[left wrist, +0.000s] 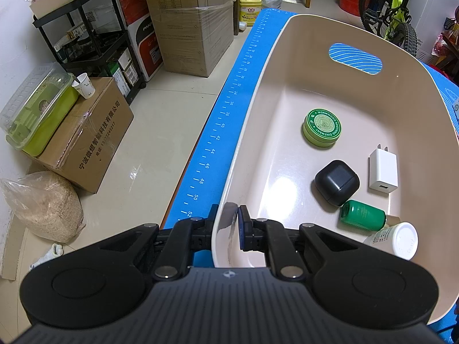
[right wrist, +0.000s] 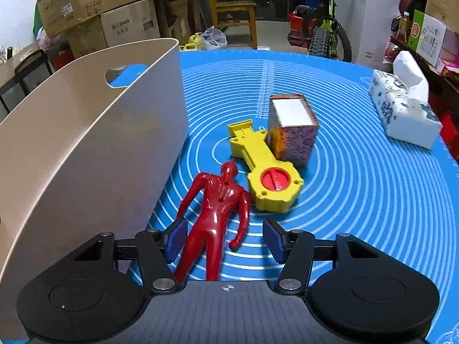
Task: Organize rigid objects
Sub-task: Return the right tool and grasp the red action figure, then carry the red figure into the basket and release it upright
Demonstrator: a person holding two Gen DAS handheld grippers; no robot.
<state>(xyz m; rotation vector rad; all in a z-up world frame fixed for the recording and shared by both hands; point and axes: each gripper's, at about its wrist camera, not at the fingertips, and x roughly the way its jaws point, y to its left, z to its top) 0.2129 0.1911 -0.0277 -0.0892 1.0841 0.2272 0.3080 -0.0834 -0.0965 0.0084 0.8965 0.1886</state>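
Left wrist view. Left claw (left wrist: 226,223) clamped on the near rim of the bin (left wrist: 289,23), one finger outside the wall, one inside; presumably to steady the bin against sliding on the mat (left wrist: 229,109) while things drop in. Already inside, on the bin floor: tin (left wrist: 322,128) alone toward the middle; case (left wrist: 336,182), charger (left wrist: 383,172), green bottle (left wrist: 362,216) and white bottle (left wrist: 397,240) clustered near the close corner. Case just beside charger, green bottle touching or almost touching the white one. Placed loosely, not lined up, so sorting here looks like gathering into one container. Much floor left bare at the far end.

Right wrist view. Right claw (right wrist: 226,236) about half spread, low over the mat on the table, straddling the figure (right wrist: 218,215). Left pad (right wrist: 176,239) touching or nearly touching the figure's hip, hard to tell which; right pad (right wrist: 274,239) clearly apart from it, past its hand. Nothing gripped yet. Figure lying on its back, head away, legs running under the claw body, just beside the bin wall. Straddling across the waist gives the narrowest, firmest part to pinch. Key toy (right wrist: 265,166) touching the figure's arm or nearly so, box (right wrist: 292,129) upright against the toy's handle; both still out on the mat, awaiting their turn. Tissue pack (right wrist: 404,109) well apart at the far right edge, soft, likely no part of the job.
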